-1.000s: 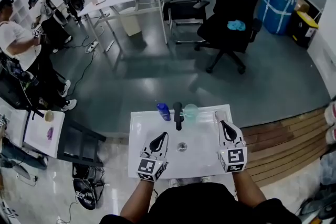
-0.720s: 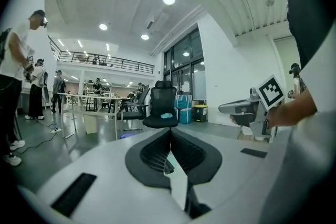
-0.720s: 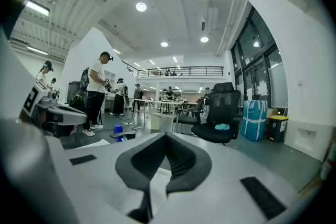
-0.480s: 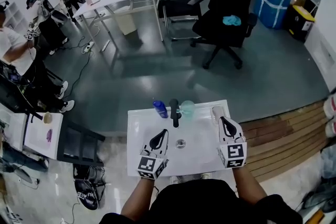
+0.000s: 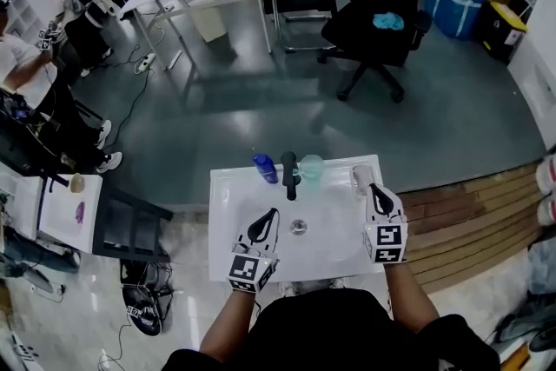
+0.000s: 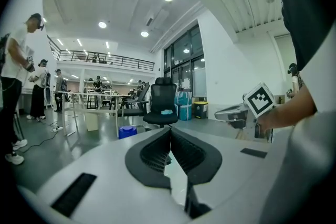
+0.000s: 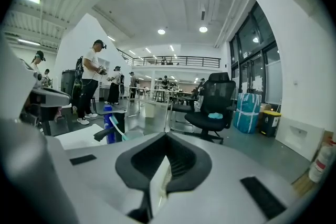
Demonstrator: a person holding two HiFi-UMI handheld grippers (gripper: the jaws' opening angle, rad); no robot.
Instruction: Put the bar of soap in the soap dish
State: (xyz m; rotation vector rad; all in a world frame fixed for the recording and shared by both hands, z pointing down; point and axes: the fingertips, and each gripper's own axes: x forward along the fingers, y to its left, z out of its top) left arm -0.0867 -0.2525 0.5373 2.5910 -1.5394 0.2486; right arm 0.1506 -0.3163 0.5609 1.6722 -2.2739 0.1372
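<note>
A small pale grey-beige thing (image 5: 361,176) lies on the far right corner of the white sink (image 5: 230,261); from here I cannot tell soap from dish. My right gripper (image 5: 374,189) (image 7: 165,136) hovers just this side of it, shut, with nothing clearly between its jaws. Over the basin's left half, near the drain (image 5: 299,227), my left gripper (image 5: 269,215) (image 6: 169,131) is shut and holds nothing. The left gripper view also catches the right gripper's marker cube (image 6: 261,99).
Along the sink's back edge stand a blue bottle (image 5: 265,168), a black faucet (image 5: 289,174) and a teal cup (image 5: 311,169) with a toothbrush (image 7: 116,127). A black office chair (image 5: 382,4) and tables stand beyond. People stand at the left (image 5: 26,74).
My right gripper has come down a little toward the sink's right rim, closer to the pale thing. The left gripper has kept still. Both stayed shut.
</note>
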